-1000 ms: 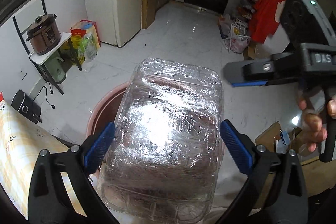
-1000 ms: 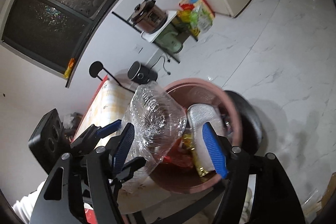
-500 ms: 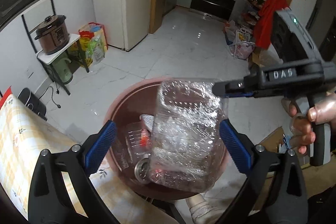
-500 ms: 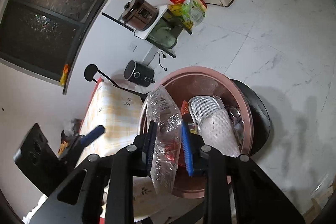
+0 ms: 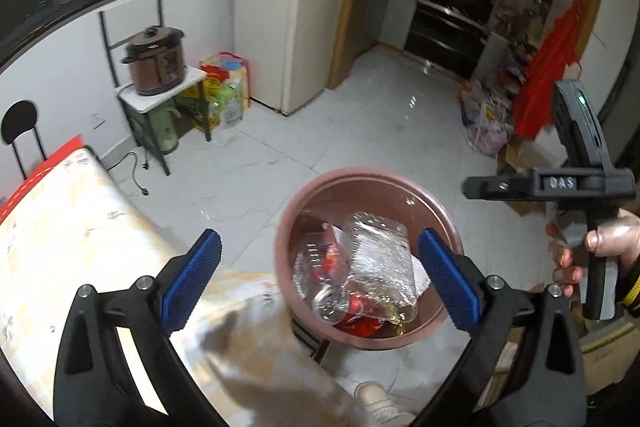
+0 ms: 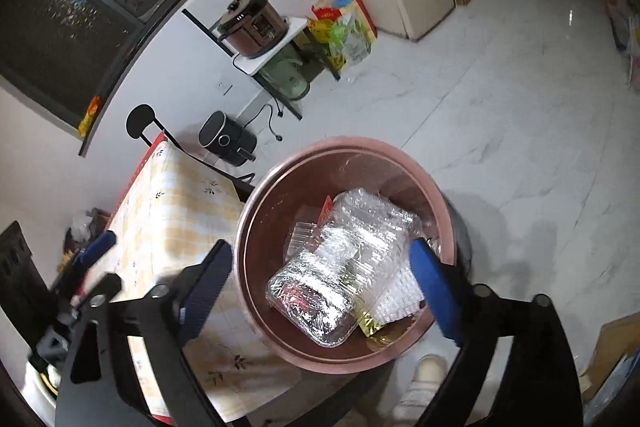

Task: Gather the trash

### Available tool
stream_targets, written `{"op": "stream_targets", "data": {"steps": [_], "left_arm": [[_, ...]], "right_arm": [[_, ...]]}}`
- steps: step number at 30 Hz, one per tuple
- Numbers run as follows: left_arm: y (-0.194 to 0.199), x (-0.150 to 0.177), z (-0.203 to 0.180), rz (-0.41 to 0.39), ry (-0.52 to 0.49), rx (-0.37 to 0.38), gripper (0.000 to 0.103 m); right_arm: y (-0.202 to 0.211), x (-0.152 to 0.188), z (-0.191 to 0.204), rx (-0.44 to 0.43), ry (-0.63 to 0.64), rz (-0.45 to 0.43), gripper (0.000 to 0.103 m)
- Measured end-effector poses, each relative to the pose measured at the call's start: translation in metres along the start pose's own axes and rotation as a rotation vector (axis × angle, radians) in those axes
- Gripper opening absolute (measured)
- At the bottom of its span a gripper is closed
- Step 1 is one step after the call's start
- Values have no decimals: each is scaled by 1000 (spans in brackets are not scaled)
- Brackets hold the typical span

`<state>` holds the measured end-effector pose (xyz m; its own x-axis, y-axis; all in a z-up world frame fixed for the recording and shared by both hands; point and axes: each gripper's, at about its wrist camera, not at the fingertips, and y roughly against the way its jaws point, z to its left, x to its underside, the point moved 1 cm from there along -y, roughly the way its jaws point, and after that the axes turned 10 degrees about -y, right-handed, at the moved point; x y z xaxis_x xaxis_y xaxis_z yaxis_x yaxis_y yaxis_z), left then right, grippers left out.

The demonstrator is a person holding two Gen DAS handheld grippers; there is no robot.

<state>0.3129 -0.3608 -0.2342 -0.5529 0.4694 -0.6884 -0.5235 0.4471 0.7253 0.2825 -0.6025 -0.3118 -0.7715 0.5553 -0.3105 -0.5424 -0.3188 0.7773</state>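
Observation:
A clear plastic food container [image 6: 340, 275] lies loose on top of the trash in the round pink-brown bin [image 6: 248, 227]. Under it are a can [image 5: 328, 303], red wrappers and a gold packet [image 6: 372, 327]. My right gripper [image 6: 320, 291] hovers over the bin, its jaws opening wide, and the blue pads touch nothing. My left gripper [image 5: 320, 281] is open and holds nothing, above the table corner and the bin [image 5: 292, 223]. In the left wrist view the right gripper [image 5: 476, 187] shows side-on at the right, held by a hand [image 5: 600, 239].
A table with a yellow checked cloth [image 6: 180, 211] abuts the bin's left side. A rice cooker on a small rack [image 5: 156, 63], a fridge [image 5: 304, 27], a black air fryer [image 6: 224, 139], bags [image 5: 488, 123] and cardboard boxes [image 5: 532, 155] ring the white floor. A shoe [image 6: 428, 367] stands by the bin.
The container went from my left gripper to my right one, which closed on it, then let it go into the bin. My left gripper drew back and up towards the table.

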Motion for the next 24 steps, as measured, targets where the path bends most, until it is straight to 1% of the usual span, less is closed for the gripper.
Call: {"op": "stream_targets", "data": {"steps": [3,7,10,14,19,24], "left_arm": [[33,3,14,-44,38,-26,97],[80,8,34,-95,82,-62,97],[126,12,45,-138,107,-102,97],[180,19,54,-177,92,-180,97],[243,31,64,-229,64,-233,97],[291,43,68,-262,32,-255,97]], "right_arm": [[21,7,19,22,56,-44,98],[53,20,47,45,123,-108,98],[81,34,69,72,169,-172,98],[123,60,103,86,208,-262,98],[171,94,143,78,239,-371,98],[204,129,178,87,268,-454,98]]}}
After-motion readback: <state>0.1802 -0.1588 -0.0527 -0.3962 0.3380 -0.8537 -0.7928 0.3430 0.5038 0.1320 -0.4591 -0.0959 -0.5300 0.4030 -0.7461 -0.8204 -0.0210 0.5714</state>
